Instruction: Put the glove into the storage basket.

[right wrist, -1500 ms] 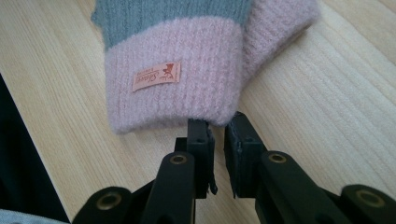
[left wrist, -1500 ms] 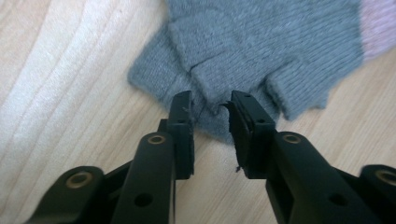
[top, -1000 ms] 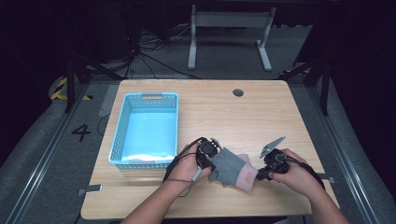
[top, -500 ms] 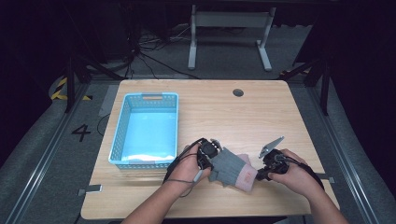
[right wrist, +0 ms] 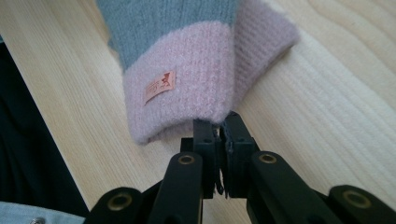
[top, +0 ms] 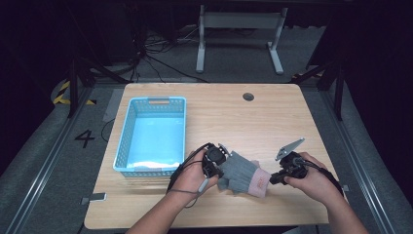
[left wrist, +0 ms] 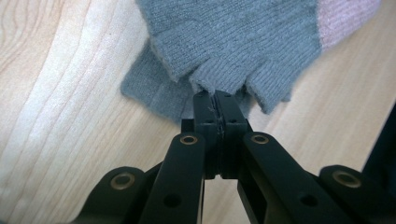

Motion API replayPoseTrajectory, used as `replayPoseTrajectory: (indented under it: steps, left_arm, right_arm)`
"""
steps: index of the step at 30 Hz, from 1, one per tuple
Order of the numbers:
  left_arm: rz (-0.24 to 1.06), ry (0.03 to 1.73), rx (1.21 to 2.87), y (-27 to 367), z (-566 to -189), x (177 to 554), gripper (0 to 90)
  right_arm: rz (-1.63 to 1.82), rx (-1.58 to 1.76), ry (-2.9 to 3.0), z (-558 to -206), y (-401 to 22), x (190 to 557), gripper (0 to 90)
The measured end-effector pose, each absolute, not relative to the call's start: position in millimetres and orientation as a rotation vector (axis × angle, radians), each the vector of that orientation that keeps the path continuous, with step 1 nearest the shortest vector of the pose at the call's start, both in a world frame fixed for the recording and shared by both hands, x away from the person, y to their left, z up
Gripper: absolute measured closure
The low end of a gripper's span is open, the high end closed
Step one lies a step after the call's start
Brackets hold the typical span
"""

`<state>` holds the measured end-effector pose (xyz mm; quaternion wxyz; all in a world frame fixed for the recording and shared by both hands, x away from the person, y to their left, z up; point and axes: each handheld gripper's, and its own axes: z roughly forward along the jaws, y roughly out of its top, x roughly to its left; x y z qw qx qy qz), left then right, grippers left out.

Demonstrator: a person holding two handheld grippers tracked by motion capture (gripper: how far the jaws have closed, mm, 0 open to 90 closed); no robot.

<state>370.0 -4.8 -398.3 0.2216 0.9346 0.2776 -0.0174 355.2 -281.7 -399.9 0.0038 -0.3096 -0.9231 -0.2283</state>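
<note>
Glove [top: 242,172]: grey knit, fingerless, with a pink cuff [top: 260,184]; it is lying on the table [top: 253,122] near the front edge, between the two grippers and well apart from the basket [top: 152,134].
Long axis: running across the table at a slight slant in the high view, from upper left to lower right.
Pointing: the finger openings are facing the person's left, toward the left gripper; the cuff is facing the person's right and slightly toward the front edge.
Layers: in both gripper views a second grey layer is peeking out from under the top one, so this could be one folded glove or two stacked; I cannot tell which.
Label [right wrist: 159,86]: small orange tag sitting on the pink cuff, in the right gripper view.
Left gripper [left wrist: 215,99]: jaws are pressing together on the grey edge at the finger end, with knit bunching right at the tips; the left hand [top: 191,174] is gripping the tool.
Right gripper [right wrist: 218,125]: jaws are nearly together, a thin gap showing between them, tips touching the lower rim of the pink cuff; whether cloth is actually pinched I cannot tell. The right hand [top: 311,178] is holding it, grey plate [top: 289,147] tilting up behind.
Basket: blue, sitting at the table's left side, long axis running away from the person.
Table: light wood, a round grommet [top: 248,96] near the far edge.
</note>
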Motion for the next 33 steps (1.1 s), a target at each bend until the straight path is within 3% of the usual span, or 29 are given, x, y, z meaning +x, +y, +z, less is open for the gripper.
replayPoseTrajectory:
  steps: [14, 33]
  left_arm:
    - [-0.043, 0.763, 2.578, 1, -388, 352, 89.5]
    - [-0.094, 0.721, 2.625, -6, -393, 342, 89.7]
  right_arm:
    - [-0.854, -1.012, -2.898, -380, -281, 367, 87.3]
    - [-0.872, -1.083, -2.889, -387, -275, 386, 87.6]
